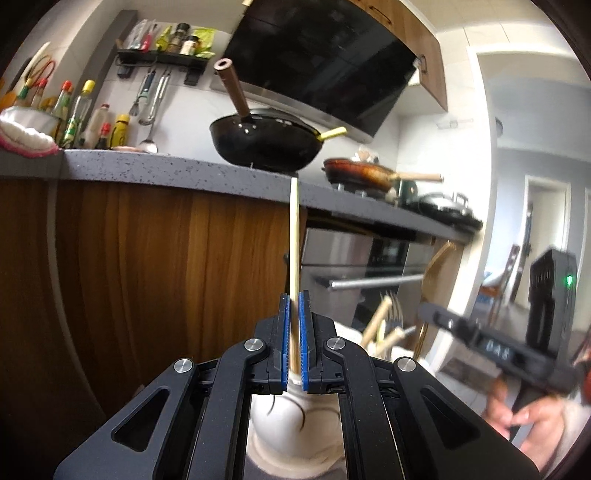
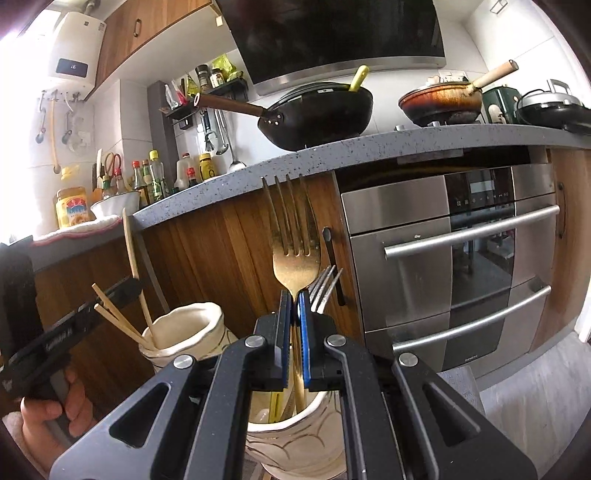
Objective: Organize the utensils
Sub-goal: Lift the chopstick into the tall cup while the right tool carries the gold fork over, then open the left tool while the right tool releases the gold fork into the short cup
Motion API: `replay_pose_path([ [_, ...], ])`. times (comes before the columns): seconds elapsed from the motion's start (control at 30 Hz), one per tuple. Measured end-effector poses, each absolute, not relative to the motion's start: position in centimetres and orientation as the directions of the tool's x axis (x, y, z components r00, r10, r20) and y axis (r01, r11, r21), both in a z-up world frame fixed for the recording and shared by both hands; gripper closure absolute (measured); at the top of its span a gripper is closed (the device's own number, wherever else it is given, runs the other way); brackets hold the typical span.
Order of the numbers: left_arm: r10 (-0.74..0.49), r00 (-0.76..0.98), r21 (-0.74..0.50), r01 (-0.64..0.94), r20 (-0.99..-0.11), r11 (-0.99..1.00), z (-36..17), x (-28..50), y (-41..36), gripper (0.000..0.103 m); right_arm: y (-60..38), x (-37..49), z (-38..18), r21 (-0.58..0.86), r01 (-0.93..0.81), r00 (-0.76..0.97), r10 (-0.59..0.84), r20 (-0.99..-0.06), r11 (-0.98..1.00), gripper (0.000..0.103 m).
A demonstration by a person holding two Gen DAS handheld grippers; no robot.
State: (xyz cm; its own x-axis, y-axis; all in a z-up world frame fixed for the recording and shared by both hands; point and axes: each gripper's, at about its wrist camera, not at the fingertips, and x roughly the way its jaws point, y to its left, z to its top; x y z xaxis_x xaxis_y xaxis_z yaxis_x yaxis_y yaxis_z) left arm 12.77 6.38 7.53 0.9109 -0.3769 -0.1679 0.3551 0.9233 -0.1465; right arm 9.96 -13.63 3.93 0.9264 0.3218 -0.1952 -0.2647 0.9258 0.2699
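Left hand-held gripper [image 1: 294, 314], lower centre, clamps an upright chopstick [image 1: 294, 236] above a cream vase [image 1: 291, 417]; right hand-held gripper [image 2: 294, 314] clamps a gold fork [image 2: 293, 258] above another holder [image 2: 295, 443].

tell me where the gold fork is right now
In the right wrist view the gold fork stands upright at centre, clamped in the right gripper, its handle reaching down into the cream holder beside a silver fork.

Kitchen interior: a speckled grey bench [image 2: 369, 147] runs above wood-grain cabinet fronts [image 2: 229, 240] and a stainless built-in oven [image 2: 454, 258]. A black range hood [image 2: 332, 33] hangs on the white tiled wall [image 2: 122, 122], beside wooden upper cabinets [image 2: 147, 29]. A white water heater [image 2: 74, 51] is mounted at left. Grey floor [image 2: 535, 398]; daylight enters from a doorway [image 1: 535, 221].
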Motion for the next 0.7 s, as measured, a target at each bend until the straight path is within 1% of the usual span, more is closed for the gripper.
replay_pose_path([
  [0.17,-0.380,0.904,-0.153,0.354,-0.195,0.923,6.9,13.1,6.5,0.098,-13.6,9.9,3.9,0.252,-0.250,0.932,0.303,-0.197,0.935,0.099],
  [0.27,-0.370,0.906,-0.154,0.344,-0.203,0.926,6.7,13.2,6.6,0.091,-13.7,10.1,3.9,0.252,-0.228,0.937,0.282,-0.208,0.940,0.099],
  [0.37,-0.361,0.910,-0.141,0.338,-0.206,0.931,6.5,13.1,6.5,0.090,-13.9,10.3,3.8,0.262,-0.217,0.936,0.277,-0.218,0.940,0.098],
  [0.43,-0.358,0.912,-0.127,0.338,-0.200,0.933,6.6,12.9,6.4,0.086,-14.0,10.3,3.8,0.263,-0.212,0.936,0.273,-0.222,0.941,0.098],
  [0.5,-0.351,0.916,-0.116,0.334,-0.195,0.935,6.7,12.7,6.4,0.076,-14.0,10.4,3.8,0.261,-0.208,0.937,0.269,-0.224,0.943,0.098],
  [0.53,-0.341,0.920,-0.106,0.326,-0.192,0.939,6.7,12.5,6.3,0.072,-14.1,10.4,3.8,0.261,-0.204,0.937,0.265,-0.226,0.943,0.098],
  [0.6,-0.320,0.929,-0.085,0.309,-0.185,0.947,6.7,12.2,6.2,0.058,-14.2,10.4,3.8,0.263,-0.198,0.938,0.260,-0.230,0.944,0.098],
  [0.63,-0.313,0.933,-0.077,0.304,-0.180,0.950,6.7,12.0,6.1,0.055,-14.3,10.5,3.8,0.267,-0.197,0.937,0.262,-0.233,0.943,0.098],
  [0.7,-0.306,0.936,-0.064,0.299,-0.173,0.952,6.8,11.8,6.0,0.044,-14.4,10.6,3.7,0.271,-0.190,0.936,0.257,-0.241,0.944,0.096],
])
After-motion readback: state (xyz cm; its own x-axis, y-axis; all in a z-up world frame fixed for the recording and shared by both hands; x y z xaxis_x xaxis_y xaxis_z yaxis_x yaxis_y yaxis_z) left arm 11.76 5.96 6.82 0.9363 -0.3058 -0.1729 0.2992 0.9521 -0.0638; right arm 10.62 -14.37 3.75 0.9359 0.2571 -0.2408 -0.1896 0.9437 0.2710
